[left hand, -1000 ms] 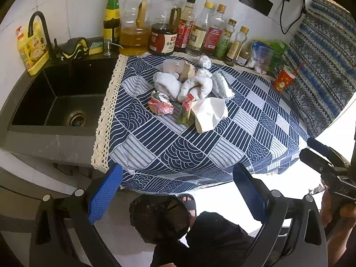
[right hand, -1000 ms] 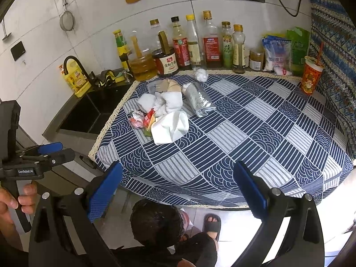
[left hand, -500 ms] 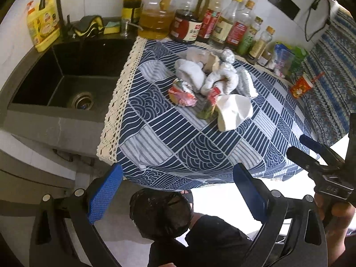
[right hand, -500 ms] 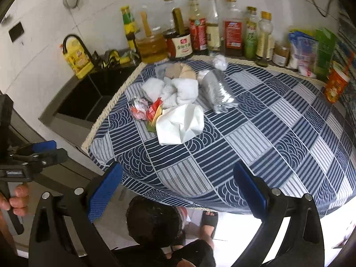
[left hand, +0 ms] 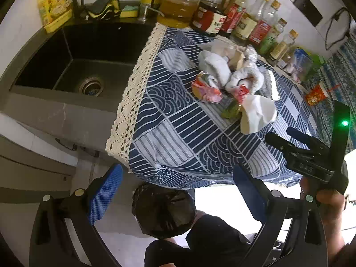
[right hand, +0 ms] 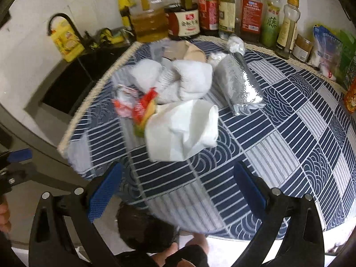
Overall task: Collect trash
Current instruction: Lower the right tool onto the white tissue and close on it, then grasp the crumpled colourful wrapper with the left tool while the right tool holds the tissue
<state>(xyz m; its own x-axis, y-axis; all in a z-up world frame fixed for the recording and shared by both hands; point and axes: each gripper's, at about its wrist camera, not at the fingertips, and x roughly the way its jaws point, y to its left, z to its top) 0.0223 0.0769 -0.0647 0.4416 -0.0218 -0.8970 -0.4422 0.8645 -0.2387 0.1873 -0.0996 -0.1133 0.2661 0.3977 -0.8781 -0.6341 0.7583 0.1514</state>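
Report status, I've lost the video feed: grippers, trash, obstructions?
Left gripper open, empty. Right gripper open, empty, over the table edge. Trash pile untouched on the tablecloth, white paper nearest. Path clear.

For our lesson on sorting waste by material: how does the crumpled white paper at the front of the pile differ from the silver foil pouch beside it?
The white paper is matte and loosely crumpled; the silver foil pouch is shiny, embossed and flat-sided. The paper lies nearest the table's front edge; the pouch lies behind it, toward the bottles. The paper touches the red wrapper; the pouch lies clear of it. Both rest on the blue tablecloth, ungrasped.
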